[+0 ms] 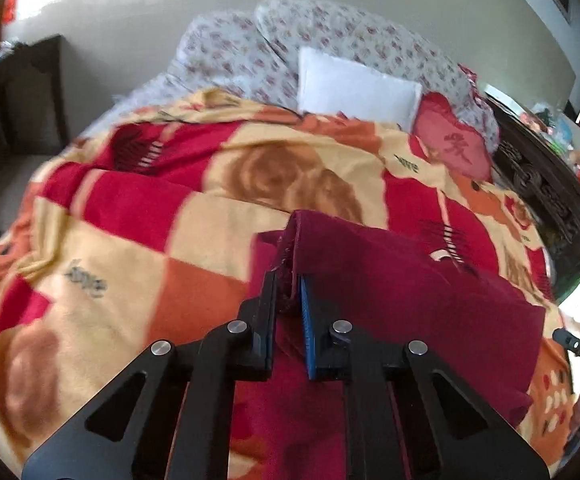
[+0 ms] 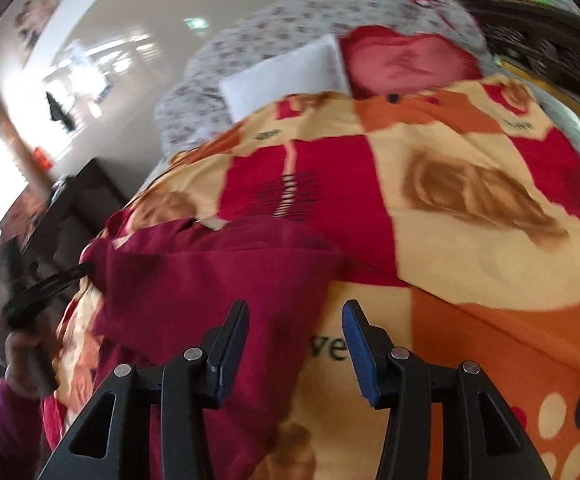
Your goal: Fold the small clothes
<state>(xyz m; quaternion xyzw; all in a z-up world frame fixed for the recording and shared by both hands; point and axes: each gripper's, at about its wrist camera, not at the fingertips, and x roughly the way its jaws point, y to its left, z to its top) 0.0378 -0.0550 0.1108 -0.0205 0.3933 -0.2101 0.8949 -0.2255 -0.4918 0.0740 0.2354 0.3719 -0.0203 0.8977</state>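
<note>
A dark maroon garment (image 1: pixel 410 292) lies on a patterned blanket on a bed. My left gripper (image 1: pixel 287 284) is shut on the garment's edge and lifts it, so the cloth drapes to the right over the fingers. In the right wrist view the same garment (image 2: pixel 209 280) is held up at the left, with the left gripper (image 2: pixel 49 284) at its far corner. My right gripper (image 2: pixel 294 316) is open and empty, just above the blanket (image 2: pixel 470 240) beside the garment's right edge.
The bed has a red, orange and cream blanket (image 1: pixel 129 240), a white pillow (image 1: pixel 354 88), a red pillow (image 1: pixel 450 144) and floral bedding (image 1: pixel 249 48) at the head. A dark wooden headboard (image 1: pixel 538 184) is at the right, a dark table (image 1: pixel 9 92) at the left.
</note>
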